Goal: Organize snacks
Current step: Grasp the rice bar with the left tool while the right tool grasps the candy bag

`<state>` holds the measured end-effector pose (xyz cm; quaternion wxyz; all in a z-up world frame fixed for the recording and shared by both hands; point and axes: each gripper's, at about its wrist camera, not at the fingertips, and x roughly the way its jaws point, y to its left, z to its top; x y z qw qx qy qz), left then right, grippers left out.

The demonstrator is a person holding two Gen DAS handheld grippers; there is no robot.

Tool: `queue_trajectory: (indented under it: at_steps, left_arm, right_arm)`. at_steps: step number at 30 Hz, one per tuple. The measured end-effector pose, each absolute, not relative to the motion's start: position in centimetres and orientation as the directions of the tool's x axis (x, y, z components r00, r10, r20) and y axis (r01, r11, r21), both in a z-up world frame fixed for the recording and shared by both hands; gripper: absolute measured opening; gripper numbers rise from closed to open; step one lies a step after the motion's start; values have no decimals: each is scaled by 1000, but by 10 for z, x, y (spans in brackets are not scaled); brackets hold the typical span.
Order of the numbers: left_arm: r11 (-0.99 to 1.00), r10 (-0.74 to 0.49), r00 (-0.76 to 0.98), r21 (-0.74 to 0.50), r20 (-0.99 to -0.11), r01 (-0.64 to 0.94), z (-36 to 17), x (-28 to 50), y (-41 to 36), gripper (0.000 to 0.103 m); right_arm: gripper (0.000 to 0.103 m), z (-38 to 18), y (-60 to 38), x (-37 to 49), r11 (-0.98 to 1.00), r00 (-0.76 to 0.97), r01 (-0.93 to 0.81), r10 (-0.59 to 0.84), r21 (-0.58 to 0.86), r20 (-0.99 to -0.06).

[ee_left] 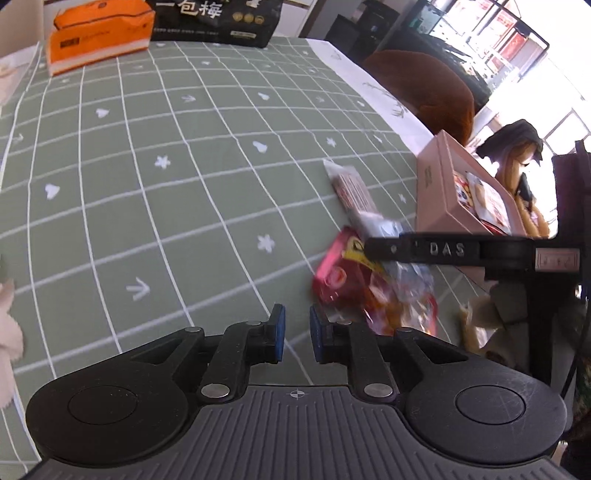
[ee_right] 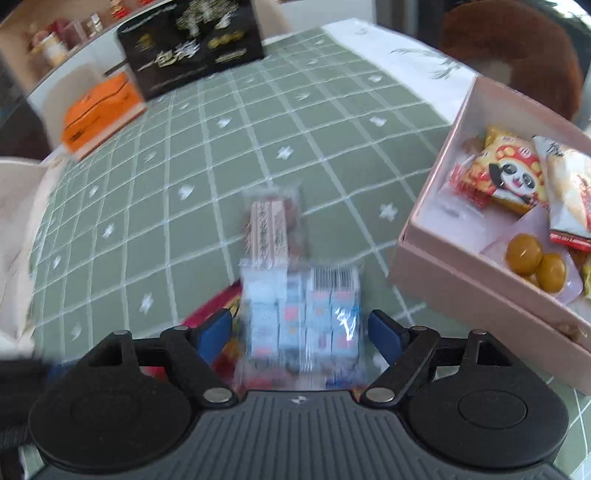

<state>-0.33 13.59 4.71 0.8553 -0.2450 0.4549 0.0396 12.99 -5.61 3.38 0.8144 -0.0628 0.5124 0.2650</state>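
Pink card box (ee_right: 436, 273): open, right side of the green checked table (ee_right: 207, 155); holds a yellow panda-print packet (ee_right: 511, 177) and amber sweets (ee_right: 532, 258).
Snacks: clear barcoded pack of small cartons (ee_right: 303, 314) just left of the box, over a red packet (ee_left: 343, 273); a long wrapped bar (ee_right: 271, 225) lies beyond.
Writing: "DAS" on a black bar (ee_left: 447, 251); black bag (ee_left: 218, 20), far from the box, reads "一包梅".
Orange tissue pack (ee_left: 98, 35): beside the bag.
Left gripper (ee_left: 296, 338): closed narrow, empty.
Right gripper (ee_right: 297, 328): wide, straddling the carton pack, pads apart from it.
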Motion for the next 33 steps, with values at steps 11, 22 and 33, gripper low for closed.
queue_trajectory:
  at_steps: [11,22,33]
  left_arm:
    - [874,-249,590,-441,-768,-206,63,39,86,19]
    - [966,-245,536,-250,-808,66,58,58,-75,21]
    - [983,-182,507,-142,-843,117,48,61,-101,31]
  right_arm:
    - [59,75,-156,76,864,405,-493,331,101,-852]
    - [59,41,-268,74,951,462,-309,134,-17,-877]
    - [74,27,-272,70,949,474,-314,183,29,-861]
